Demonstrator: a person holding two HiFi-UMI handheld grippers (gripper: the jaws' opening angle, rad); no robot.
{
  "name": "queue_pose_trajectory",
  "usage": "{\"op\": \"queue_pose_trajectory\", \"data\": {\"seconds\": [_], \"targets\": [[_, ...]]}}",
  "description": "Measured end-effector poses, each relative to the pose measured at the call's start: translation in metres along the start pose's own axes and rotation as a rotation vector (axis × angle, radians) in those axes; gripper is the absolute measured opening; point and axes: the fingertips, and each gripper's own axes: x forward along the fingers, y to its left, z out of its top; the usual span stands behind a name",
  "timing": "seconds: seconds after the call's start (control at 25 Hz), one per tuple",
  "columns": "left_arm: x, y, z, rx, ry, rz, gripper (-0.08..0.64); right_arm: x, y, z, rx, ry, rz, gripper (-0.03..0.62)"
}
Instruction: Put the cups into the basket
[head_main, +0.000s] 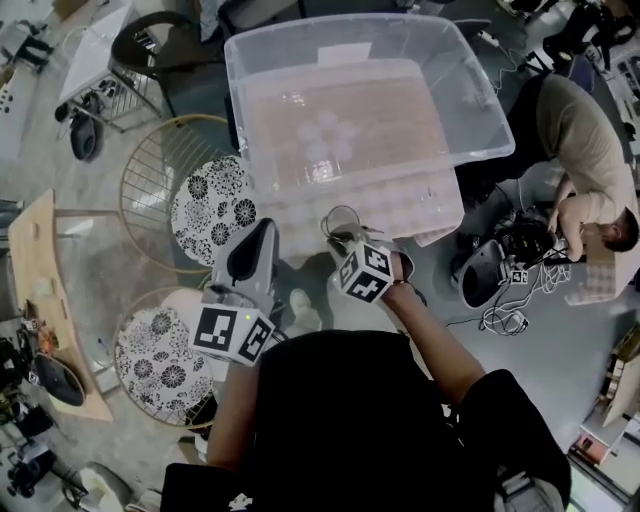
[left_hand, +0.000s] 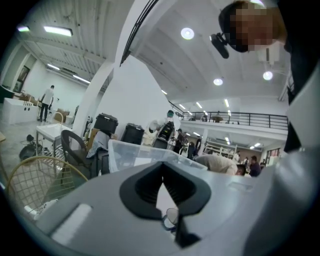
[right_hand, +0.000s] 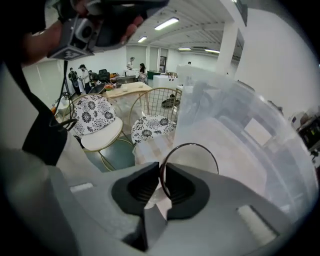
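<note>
Clamped right gripper (right_hand: 162, 172) on rim of clear cup (right_hand: 192, 159), grip shown only in its view; closed left gripper (left_hand: 163, 182) empty; floral chairs (head_main: 212, 208) beside bin (head_main: 470, 90).

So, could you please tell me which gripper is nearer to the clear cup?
Right. The right gripper has its fingers pinched on the clear cup at its rim, beside the plastic bin. The left gripper sits to the cup's left, apart from it.

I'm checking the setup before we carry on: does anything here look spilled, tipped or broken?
Nothing stands out. The clear bin sits upright and open. The right gripper pinches a clear cup by its rim, and the cup looks intact. No spill shows.
</note>
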Motion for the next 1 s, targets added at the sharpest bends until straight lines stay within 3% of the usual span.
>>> {"op": "queue_pose_trajectory", "data": {"seconds": [0.12,0.6,1.0], "targets": [[0.008,-0.007,0.002,0.006,-0.005,-0.024,0.008,-0.032,-0.004,0.011,-0.031,-0.044,-0.029,0.043],[0.035,-0.015,0.005,-0.003,-0.007,-0.076,0.008,-0.136,-0.024,0.049,-0.01,-0.185,-0.115,0.043],[0.047,-0.024,0.001,0.004,0.0,-0.086,0.008,-0.194,-0.091,0.089,-0.038,-0.281,-0.267,0.044]]}}
